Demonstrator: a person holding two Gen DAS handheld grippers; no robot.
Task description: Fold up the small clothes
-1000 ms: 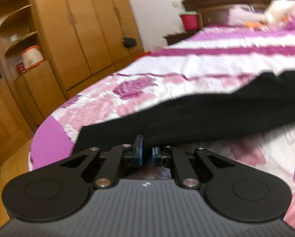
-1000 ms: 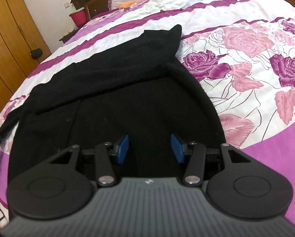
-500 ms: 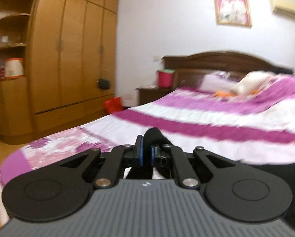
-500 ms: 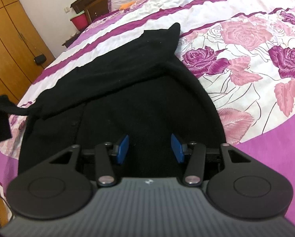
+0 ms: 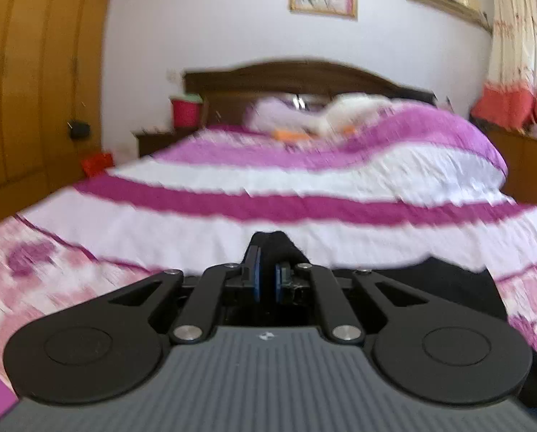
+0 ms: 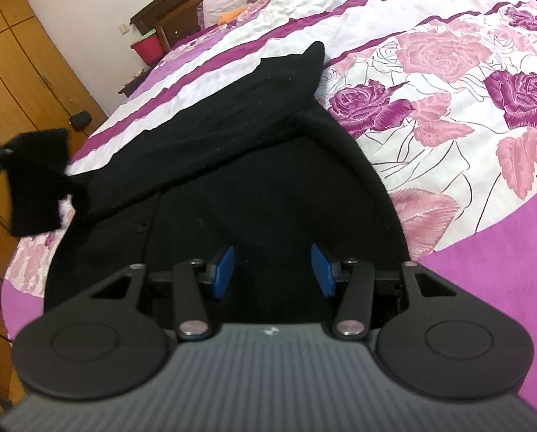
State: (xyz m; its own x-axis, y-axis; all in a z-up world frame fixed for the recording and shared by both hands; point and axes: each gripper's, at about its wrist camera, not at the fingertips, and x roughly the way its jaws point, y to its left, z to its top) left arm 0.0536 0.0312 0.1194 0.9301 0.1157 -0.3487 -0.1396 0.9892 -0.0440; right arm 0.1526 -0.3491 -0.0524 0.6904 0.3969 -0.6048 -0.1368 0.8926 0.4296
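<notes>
Pinching a fold of black cloth between its blue pads, the left gripper (image 5: 265,280) has its jaws pressed together on the black garment (image 6: 232,180), with a peak of the fabric poking up just past the fingertips toward 12 o'clock. In the right wrist view that same lifted end hangs in the air at 9 o'clock, off the edge of the bed (image 6: 448,72), while the rest of the garment lies spread flat on the quilt, one long sleeve stretched toward 1 o'clock and ending in a point. The right gripper (image 6: 272,270) hovers over the garment's near part with its jaws spread apart and only black fabric showing between the blue pads (image 6: 222,268); whether they touch the cloth cannot be told. The quilt carries purple and white bands farther up and pink and purple roses at 2 o'clock. In the blurred left wrist view, a dark wooden headboard (image 5: 286,75) stands at 12 o'clock with pillows (image 5: 322,115) in front of it, a red bucket (image 5: 185,111) at 10 o'clock, and a wooden wardrobe (image 5: 34,72) at 9 o'clock.
</notes>
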